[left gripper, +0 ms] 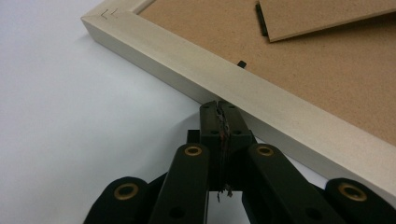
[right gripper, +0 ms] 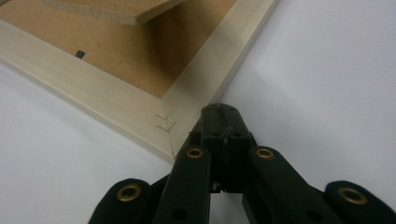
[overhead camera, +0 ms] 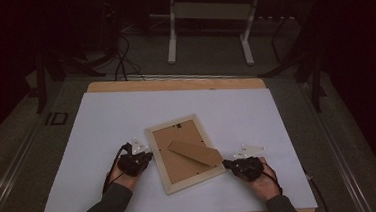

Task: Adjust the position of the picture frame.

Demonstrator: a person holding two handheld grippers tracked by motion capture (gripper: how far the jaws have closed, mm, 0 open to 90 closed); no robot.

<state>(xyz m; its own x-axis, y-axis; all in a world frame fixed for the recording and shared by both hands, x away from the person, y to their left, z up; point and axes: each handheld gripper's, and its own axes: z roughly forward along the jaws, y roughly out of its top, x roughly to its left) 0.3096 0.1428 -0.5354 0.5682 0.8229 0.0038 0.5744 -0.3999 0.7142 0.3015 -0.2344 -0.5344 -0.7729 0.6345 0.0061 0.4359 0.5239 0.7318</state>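
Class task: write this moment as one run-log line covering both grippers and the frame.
left gripper: shut, tip at side rail | right gripper: shut, tip at corner | picture frame: face down on white sheet, stand unfolded

A dim lab or studio — covered table (overhead camera: pixel 102 122), floor cables (overhead camera: pixel 122 60), white stand legs (overhead camera: pixel 171 42) behind.

No readable text anywhere (frame and table are unmarked).

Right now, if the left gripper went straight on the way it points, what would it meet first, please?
The frame. The left gripper, jaws shut, points at the frame's pale wooden side rail, and its tips look right at the rail or touching it; contact is hard to judge. The backing board lies beyond.
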